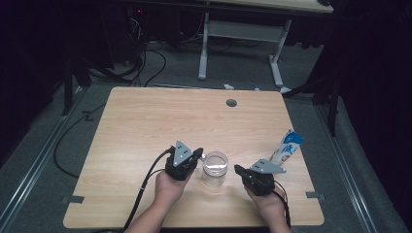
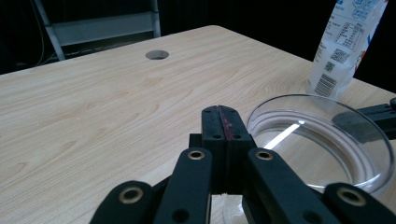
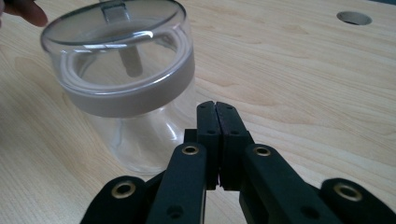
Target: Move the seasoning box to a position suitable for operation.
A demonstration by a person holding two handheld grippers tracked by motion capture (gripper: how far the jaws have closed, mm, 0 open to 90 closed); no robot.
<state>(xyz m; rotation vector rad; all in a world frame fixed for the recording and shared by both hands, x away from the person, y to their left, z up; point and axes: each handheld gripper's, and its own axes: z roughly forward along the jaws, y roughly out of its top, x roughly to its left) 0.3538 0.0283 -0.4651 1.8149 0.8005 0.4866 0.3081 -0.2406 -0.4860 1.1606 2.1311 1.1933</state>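
- At the lower centre of the high view, a clear jar [image 1: 215, 168] stands upright on the table [image 1: 145, 126], between the left tongs [image 1: 198, 154] and the right tongs [image 1: 238, 169]; both lie just beside it and neither touches it. A milk carton [image 1: 286, 147] stands near the table's right edge.
- Left gripper view: the left tongs [image 2: 223, 122] are pressed together on nothing. The jar's lid [image 2: 322, 140] sits at lower right, the carton [image 2: 345, 46] at upper right.
- Right gripper view: the right tongs [image 3: 217, 116] are likewise pressed together and empty; the lidded jar [image 3: 126, 84] fills the upper left.
- Judged step: approaching the jar. Spread one pair of tongs first, brace the smooth glass body low, then grip the lid squarely with the other pair, lest the jar slide or tip.
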